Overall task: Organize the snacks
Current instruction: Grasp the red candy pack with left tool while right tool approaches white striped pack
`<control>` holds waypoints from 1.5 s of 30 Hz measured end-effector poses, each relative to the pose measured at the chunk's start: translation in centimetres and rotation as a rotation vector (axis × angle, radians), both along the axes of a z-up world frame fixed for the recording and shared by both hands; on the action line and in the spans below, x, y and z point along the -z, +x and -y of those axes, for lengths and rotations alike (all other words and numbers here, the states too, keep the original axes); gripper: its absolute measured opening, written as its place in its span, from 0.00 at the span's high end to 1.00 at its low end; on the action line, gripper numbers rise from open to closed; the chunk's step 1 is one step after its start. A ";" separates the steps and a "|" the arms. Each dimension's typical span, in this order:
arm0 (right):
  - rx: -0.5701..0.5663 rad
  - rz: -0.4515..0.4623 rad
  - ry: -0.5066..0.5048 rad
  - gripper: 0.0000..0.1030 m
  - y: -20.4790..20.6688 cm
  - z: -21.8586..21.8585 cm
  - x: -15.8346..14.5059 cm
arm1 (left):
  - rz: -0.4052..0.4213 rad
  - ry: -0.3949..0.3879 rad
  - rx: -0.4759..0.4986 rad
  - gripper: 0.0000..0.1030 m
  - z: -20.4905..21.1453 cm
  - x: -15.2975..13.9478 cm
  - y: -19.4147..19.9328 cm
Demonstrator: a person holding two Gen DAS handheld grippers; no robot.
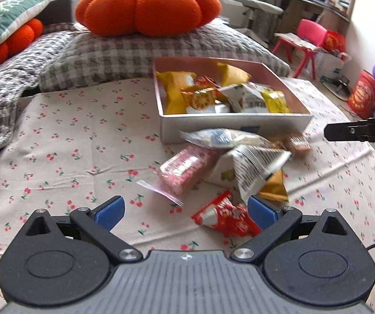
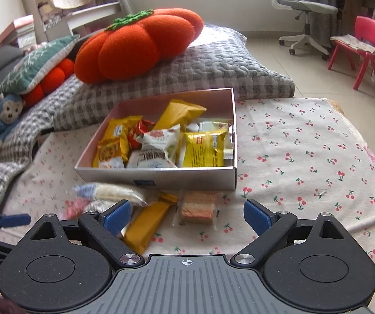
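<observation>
An open pink-lined box [image 1: 236,124] [image 2: 161,178] holds several snack packets on a cherry-print sheet. In front of it lie loose snacks: a pink wafer pack [image 1: 185,170], a white triangular packet [image 1: 245,167], a blue-and-white pack [image 1: 221,137] [image 2: 109,193] and a red packet [image 1: 224,217]. My left gripper [image 1: 186,213] is open just above the sheet, with the red packet by its right pad and nothing pressed. My right gripper [image 2: 187,217] is open over a yellow bar [image 2: 148,225] and an orange wafer pack [image 2: 198,208], touching neither.
An orange pumpkin cushion [image 1: 148,7] rests on a grey checked pillow [image 1: 135,57] behind the box. A blue plush toy [image 2: 1,125] lies at the left. An office chair [image 2: 305,7] and a pink chair [image 2: 362,41] stand on the floor beyond the bed edge.
</observation>
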State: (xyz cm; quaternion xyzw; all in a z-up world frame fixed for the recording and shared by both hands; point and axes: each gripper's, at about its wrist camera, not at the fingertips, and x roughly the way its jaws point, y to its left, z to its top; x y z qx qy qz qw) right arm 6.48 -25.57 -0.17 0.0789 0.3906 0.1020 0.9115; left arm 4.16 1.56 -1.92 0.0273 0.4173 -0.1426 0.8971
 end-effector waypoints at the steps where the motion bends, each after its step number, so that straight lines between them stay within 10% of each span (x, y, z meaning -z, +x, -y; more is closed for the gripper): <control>1: -0.009 0.000 -0.009 0.08 -0.2 -0.1 0.1 | 0.000 0.000 0.014 0.03 0.2 0.2 -0.2; 13: -0.088 0.014 -0.042 0.08 -2.1 -1.1 0.8 | -0.002 0.025 0.152 0.09 3.0 2.1 -0.8; 29: -0.118 -0.002 -0.047 0.08 -1.8 -2.7 1.5 | 0.006 0.028 0.180 0.57 3.6 2.1 -0.9; 45: -0.149 -0.035 -0.028 0.08 -0.7 -6.1 2.1 | 0.023 0.049 0.169 0.70 1.5 0.8 -2.0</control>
